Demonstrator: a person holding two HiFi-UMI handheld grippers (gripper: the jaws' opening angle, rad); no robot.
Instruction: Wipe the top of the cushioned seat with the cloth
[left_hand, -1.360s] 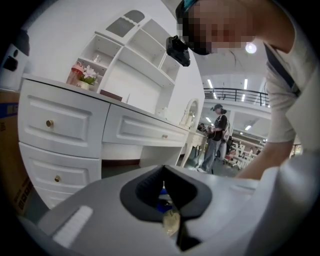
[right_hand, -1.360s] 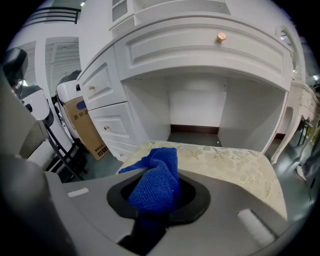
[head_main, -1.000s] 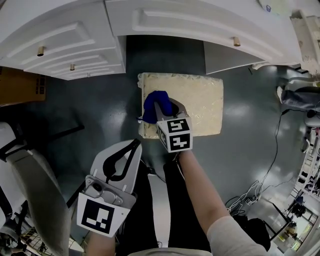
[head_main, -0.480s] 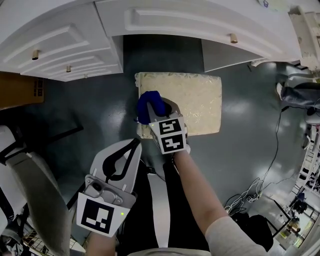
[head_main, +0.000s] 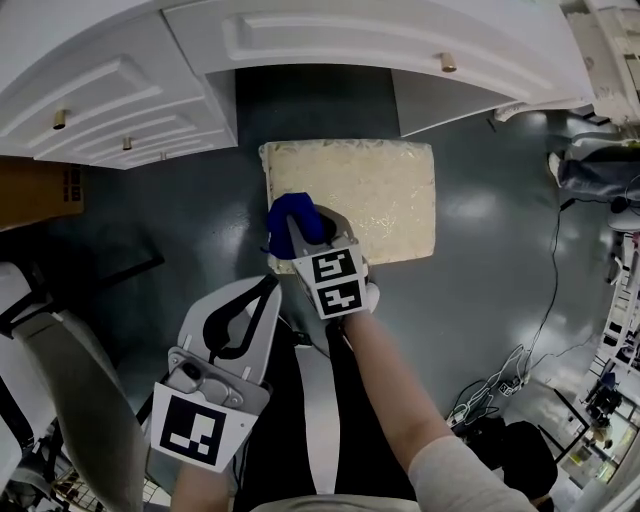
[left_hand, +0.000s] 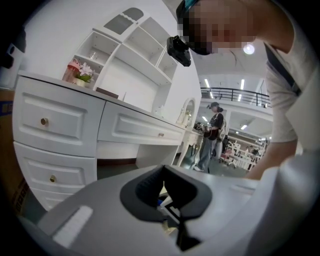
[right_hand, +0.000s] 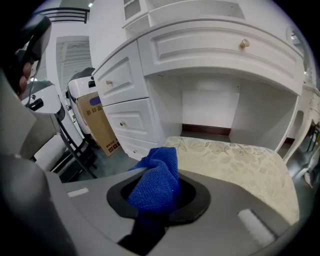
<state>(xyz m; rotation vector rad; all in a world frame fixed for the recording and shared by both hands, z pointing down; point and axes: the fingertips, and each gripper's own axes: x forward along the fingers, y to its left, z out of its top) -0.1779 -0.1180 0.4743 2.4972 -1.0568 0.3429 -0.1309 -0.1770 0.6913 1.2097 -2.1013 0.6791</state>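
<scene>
**Item 1, right hand-held gripper** (head_main: 298, 240): jaws pinched on the blue cloth, which bulges up through their opening in the right gripper view. It is held low over the near left corner of the seat.

**Item 2, white dresser** (head_main: 400, 45): beyond the hand-held gripper, with drawers to its left and an open knee space straight ahead.

**Item 3, cushioned seat** (head_main: 385, 190): cream, with a floral pattern, standing on the dark floor (head_main: 490, 220). Most of its top lies ahead and to the right of the hand-held gripper.

**Item 4, left hand-held gripper** (head_main: 247, 305): behind and to the left of the right one, well apart from the seat. Its jaws are pressed together with nothing between them.

**Item 5, cloth** (head_main: 292, 220): bunched into a wad at the jaw tips, over the seat's left margin.

**Hazards (judged):**
- A further pull toward the person would carry the wad off the near edge, leaving the far and right areas unwiped.
- The bunched cloth offers only a narrow contact patch, so strokes may leave gaps.
- Drag on the textured cover could tug the cloth loose from the jaws.
- Nothing steadies the seat, so a firm push may slide it on the smooth floor.

**Change since a second ago:**
- The right hand-held gripper and cloth have drawn back along the left side, from nearer mid-depth to the near corner.
- The left hand-held gripper is unchanged.
</scene>
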